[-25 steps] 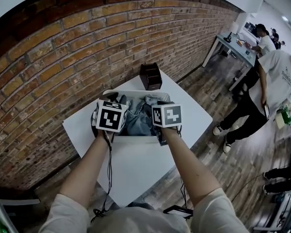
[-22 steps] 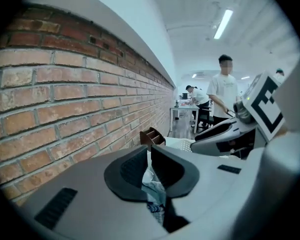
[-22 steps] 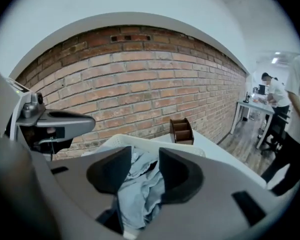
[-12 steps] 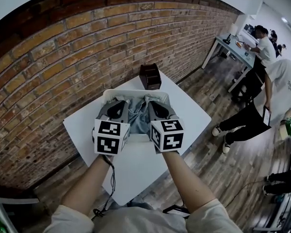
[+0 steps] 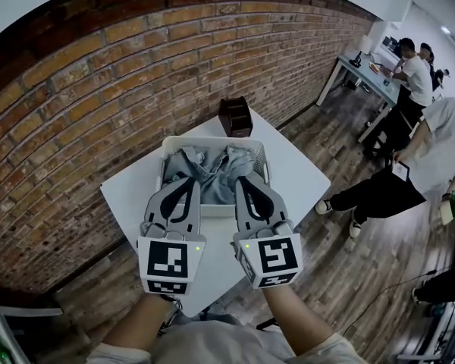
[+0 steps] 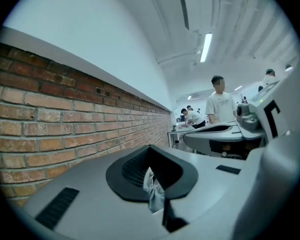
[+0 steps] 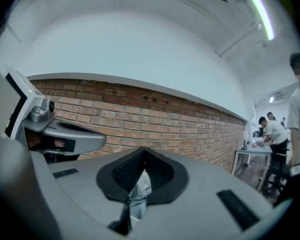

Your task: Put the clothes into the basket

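White basket sits just ahead of both grippers, denim clothes inside. Left gripper and right gripper, previously lowered into it, are now raised and drawn back, each clamped on a pinch of cloth; placement is probably unfinished.

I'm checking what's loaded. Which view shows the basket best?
The head view: the white basket sits on the table, blue-grey clothes inside. Both gripper views look level at the brick wall and miss the basket, showing only pinched cloth.
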The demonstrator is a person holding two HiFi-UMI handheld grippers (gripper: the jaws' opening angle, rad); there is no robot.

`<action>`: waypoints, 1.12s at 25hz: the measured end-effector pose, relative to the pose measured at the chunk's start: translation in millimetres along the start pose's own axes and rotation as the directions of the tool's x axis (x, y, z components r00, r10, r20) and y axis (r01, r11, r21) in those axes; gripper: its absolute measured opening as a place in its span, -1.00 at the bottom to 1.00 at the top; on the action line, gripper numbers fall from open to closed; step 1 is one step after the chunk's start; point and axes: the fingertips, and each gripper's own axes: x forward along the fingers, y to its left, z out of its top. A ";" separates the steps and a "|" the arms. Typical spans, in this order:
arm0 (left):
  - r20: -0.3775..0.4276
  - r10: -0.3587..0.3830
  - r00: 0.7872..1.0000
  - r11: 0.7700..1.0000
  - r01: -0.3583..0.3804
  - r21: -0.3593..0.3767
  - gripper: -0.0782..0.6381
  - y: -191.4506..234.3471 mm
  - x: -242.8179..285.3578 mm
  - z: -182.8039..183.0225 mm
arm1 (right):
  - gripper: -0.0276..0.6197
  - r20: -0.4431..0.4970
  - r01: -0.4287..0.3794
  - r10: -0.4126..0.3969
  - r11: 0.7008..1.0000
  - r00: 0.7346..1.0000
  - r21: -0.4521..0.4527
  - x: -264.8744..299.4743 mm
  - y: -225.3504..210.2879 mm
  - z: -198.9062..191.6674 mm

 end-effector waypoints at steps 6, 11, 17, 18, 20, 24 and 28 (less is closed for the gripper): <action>0.039 -0.016 0.999 0.999 0.015 0.036 -0.76 -21.4 -32.8 14.7 | -0.89 0.068 0.015 -0.014 1.000 0.998 -0.017 -39.8 15.9 19.6; 0.050 -0.008 0.999 0.999 0.006 0.049 -0.76 -29.3 -51.9 15.7 | -0.90 0.062 0.025 -0.026 1.000 0.998 0.009 -55.6 22.2 14.4; 0.052 -0.008 0.999 1.000 0.006 0.028 -0.76 -31.8 -58.4 13.6 | -0.90 0.056 0.020 -0.020 1.000 0.998 0.004 -61.9 27.5 12.6; 0.049 -0.003 0.999 1.000 0.001 0.027 -0.76 -30.4 -59.2 12.5 | -0.90 0.055 0.018 -0.018 1.000 0.998 0.002 -62.5 29.0 12.7; 0.046 0.005 0.999 0.999 -0.006 0.035 -0.76 -28.3 -61.0 11.3 | -0.90 0.054 0.014 -0.014 1.000 0.998 -0.001 -63.8 31.4 12.7; 0.047 0.016 0.999 0.999 -0.019 0.050 -0.76 -26.7 -64.8 10.2 | -0.90 0.046 0.008 -0.008 1.000 0.999 0.000 -65.6 35.9 9.9; 0.045 0.014 0.999 0.999 -0.015 0.034 -0.76 -27.3 -63.7 8.4 | -0.90 0.034 0.010 -0.010 1.000 0.999 0.002 -65.4 35.0 6.9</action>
